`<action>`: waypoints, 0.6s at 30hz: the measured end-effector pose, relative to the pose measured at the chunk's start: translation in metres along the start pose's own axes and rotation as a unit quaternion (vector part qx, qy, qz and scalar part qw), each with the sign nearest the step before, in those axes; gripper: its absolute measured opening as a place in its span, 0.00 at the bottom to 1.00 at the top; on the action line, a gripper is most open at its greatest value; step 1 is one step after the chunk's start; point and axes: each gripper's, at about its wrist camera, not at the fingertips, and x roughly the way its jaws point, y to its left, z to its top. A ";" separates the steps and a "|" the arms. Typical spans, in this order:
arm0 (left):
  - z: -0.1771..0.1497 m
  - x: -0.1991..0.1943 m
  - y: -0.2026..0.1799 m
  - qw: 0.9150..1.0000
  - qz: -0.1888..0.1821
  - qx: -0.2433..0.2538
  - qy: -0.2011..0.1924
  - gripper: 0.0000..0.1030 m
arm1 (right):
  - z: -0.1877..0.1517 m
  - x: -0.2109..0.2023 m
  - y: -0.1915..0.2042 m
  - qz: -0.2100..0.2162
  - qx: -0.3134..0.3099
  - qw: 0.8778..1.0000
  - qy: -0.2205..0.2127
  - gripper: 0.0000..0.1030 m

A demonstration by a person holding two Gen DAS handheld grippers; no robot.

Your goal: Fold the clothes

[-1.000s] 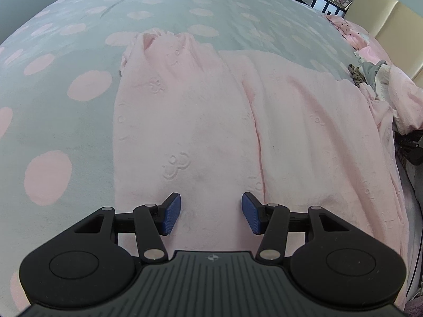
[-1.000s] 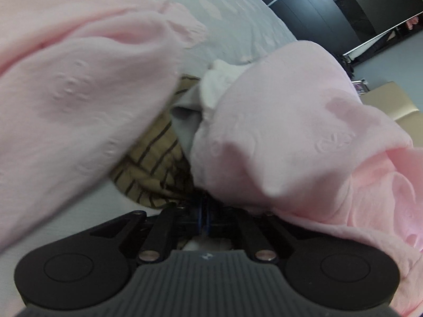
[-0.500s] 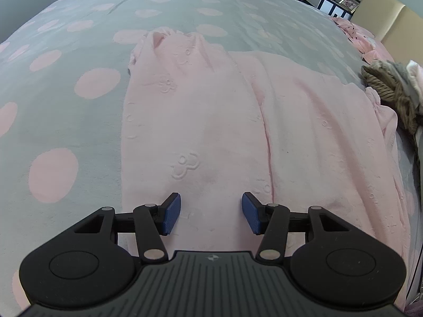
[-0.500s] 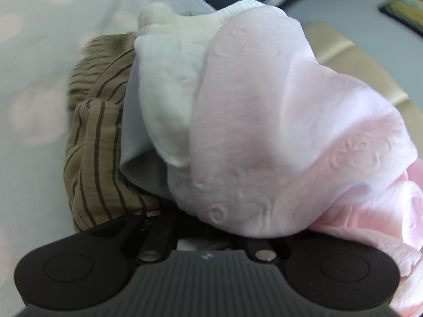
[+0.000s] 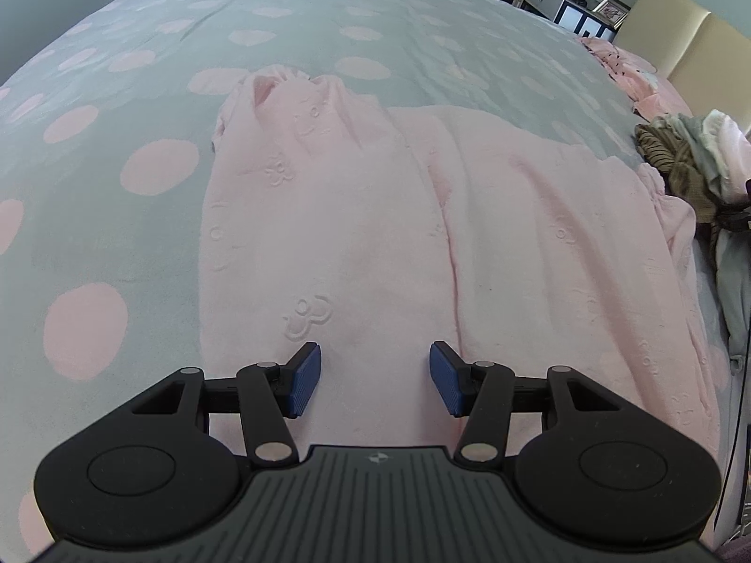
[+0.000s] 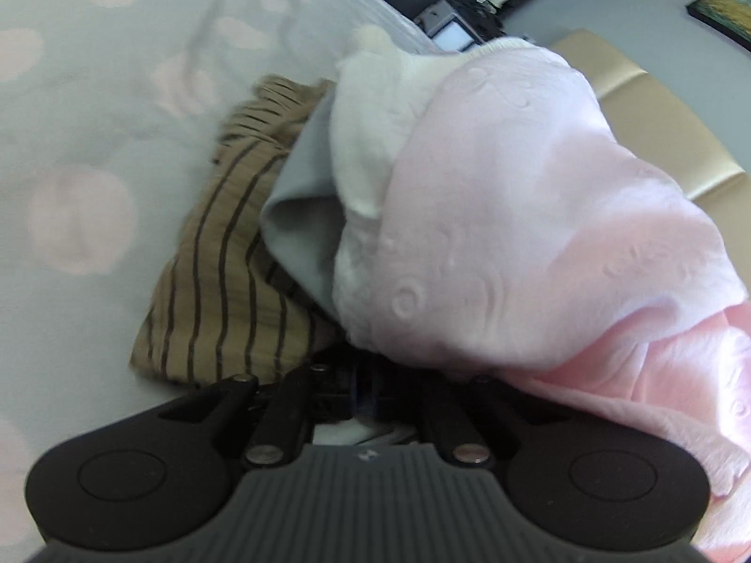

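Here the pink garment point(image 5: 375, 216) was spread mid-frame on the bed point(image 5: 117, 234) for folding; the left claw point(image 5: 375, 377) hung apart above it, while the right claw point(image 6: 364, 387), nearly together, was opening beside piled clothes point(image 6: 422, 216).

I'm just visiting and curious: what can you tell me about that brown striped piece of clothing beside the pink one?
The brown striped garment is tan, thin and crinkly-looking, with narrow dark stripes. It lies crumpled, not folded, on the grey bedspread with pink dots. A grey cloth and a white-and-pink fleecy garment lie over its right side. Its near edge disappears behind the hand-held gripper; contact cannot be told. In the left view the garment sits in the heap at the right edge.
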 end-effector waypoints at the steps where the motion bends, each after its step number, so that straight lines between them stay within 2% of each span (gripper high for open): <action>1: -0.001 -0.003 -0.001 1.000 -0.001 0.001 -0.004 0.48 | -0.001 -0.007 0.005 0.011 -0.001 1.000 -0.004 0.06; 3: -0.001 -0.008 -0.003 1.000 -0.003 0.003 -0.012 0.48 | -0.012 -0.032 0.011 0.037 0.000 0.999 -0.025 0.22; 4: -0.001 -0.010 -0.003 1.000 -0.002 0.003 -0.014 0.48 | -0.017 -0.045 0.016 0.050 -0.002 0.998 -0.037 0.37; 5: -0.001 -0.011 -0.003 1.000 -0.002 0.004 -0.016 0.48 | -0.024 -0.058 0.021 0.063 -0.005 0.997 -0.046 0.44; 9: -0.003 -0.012 -0.002 1.000 0.003 0.009 -0.021 0.48 | -0.054 -0.099 0.046 0.120 -0.013 0.991 -0.052 0.44; 11: -0.004 -0.013 0.000 1.000 0.005 0.009 -0.025 0.48 | -0.065 -0.119 0.064 0.129 -0.021 0.991 -0.041 0.44; 14: -0.007 -0.016 0.002 0.999 0.014 0.012 -0.033 0.48 | -0.078 -0.108 0.078 0.096 -0.035 0.995 -0.016 0.43; 18: -0.007 -0.021 0.009 0.998 0.029 0.007 -0.049 0.48 | -0.103 -0.089 0.062 0.073 -0.032 0.997 0.003 0.39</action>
